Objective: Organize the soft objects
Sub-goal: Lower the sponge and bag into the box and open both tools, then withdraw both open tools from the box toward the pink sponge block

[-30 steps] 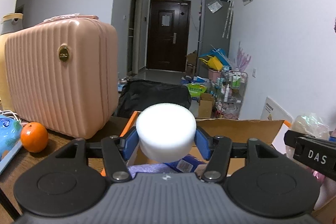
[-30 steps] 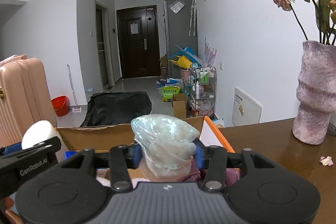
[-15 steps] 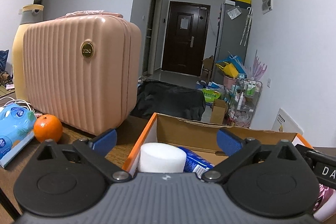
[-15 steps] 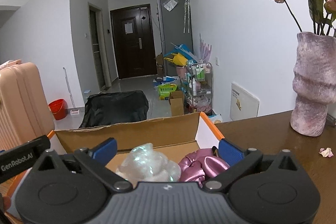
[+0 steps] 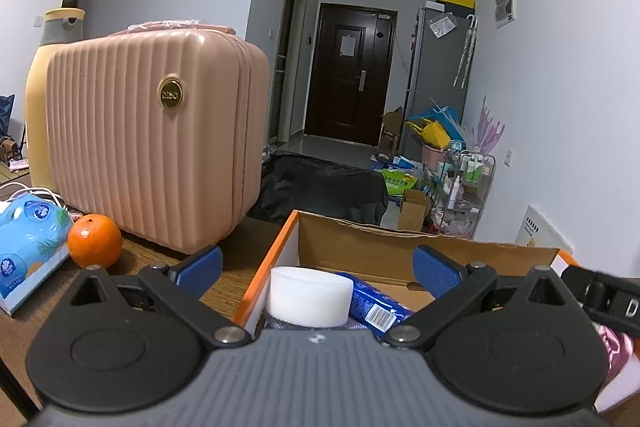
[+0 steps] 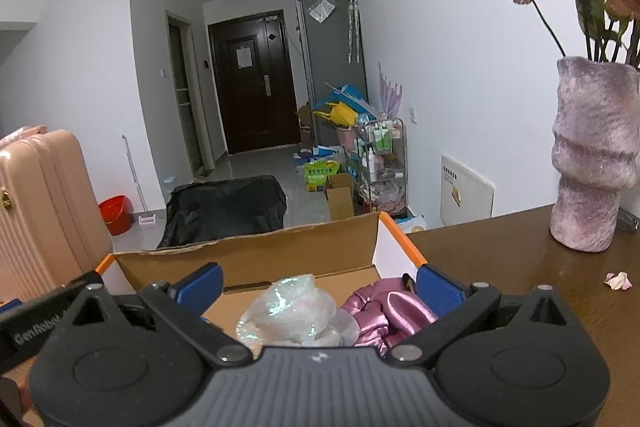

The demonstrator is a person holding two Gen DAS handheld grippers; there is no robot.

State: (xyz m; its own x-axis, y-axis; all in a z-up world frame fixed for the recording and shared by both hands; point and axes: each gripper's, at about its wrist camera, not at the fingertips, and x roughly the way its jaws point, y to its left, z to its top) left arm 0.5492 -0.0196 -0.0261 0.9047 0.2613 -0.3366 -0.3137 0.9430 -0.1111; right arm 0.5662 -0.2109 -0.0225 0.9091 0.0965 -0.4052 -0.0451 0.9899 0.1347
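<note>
An open cardboard box (image 5: pixel 400 247) with orange edges stands on the wooden table; it also shows in the right wrist view (image 6: pixel 280 251). A white foam cylinder (image 5: pixel 309 297) lies in its left end beside a blue packet (image 5: pixel 374 305). My left gripper (image 5: pixel 316 267) is open and empty above the foam. An iridescent plastic bundle (image 6: pixel 290 315) and a pink satin cloth (image 6: pixel 386 311) lie in the box's right part. My right gripper (image 6: pixel 318 281) is open and empty above them.
A pink ribbed suitcase (image 5: pixel 156 147) stands left of the box, with an orange (image 5: pixel 94 241) and a blue tissue pack (image 5: pixel 28 239) in front of it. A purple vase (image 6: pixel 592 155) with dried roses stands on the table at the right. A petal (image 6: pixel 618 281) lies near it.
Both grippers opened and let go: the white foam dropped from the left one into the box, the iridescent bundle from the right one. Both grippers then drew back slightly.
</note>
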